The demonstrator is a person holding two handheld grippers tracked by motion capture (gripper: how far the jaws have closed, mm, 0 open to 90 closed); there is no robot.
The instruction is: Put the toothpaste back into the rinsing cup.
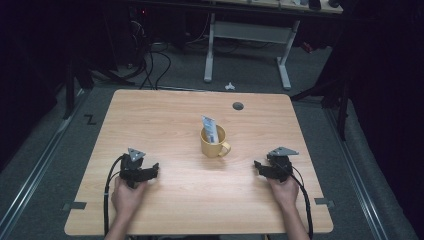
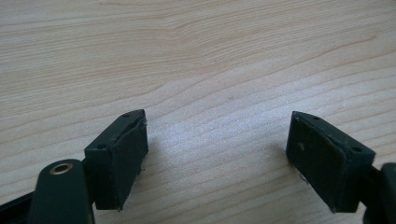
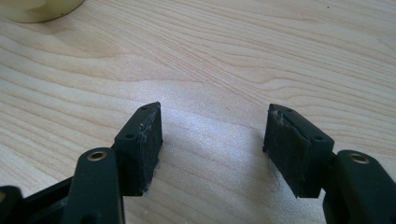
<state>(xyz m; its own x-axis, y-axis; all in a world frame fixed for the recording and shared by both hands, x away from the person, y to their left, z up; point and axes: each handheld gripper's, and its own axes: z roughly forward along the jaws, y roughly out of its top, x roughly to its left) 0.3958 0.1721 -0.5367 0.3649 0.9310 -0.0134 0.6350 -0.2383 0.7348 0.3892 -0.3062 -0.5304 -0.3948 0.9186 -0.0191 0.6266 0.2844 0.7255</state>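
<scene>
My left gripper [image 1: 156, 168] and right gripper [image 1: 256, 165] rested wide open, empty, flanking the yellow mug [image 1: 214, 142] holding a tube [image 1: 209, 129]. Approach stage, I judged; next, reach mugward.

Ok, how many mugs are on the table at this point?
1. The yellow mug stands near the table's middle, between the two grippers, with a tube-like packet standing in it. Nothing on the table could hide another.

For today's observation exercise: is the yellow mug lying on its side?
No, the yellow mug stands upright on the table with a packet sticking out.
</scene>
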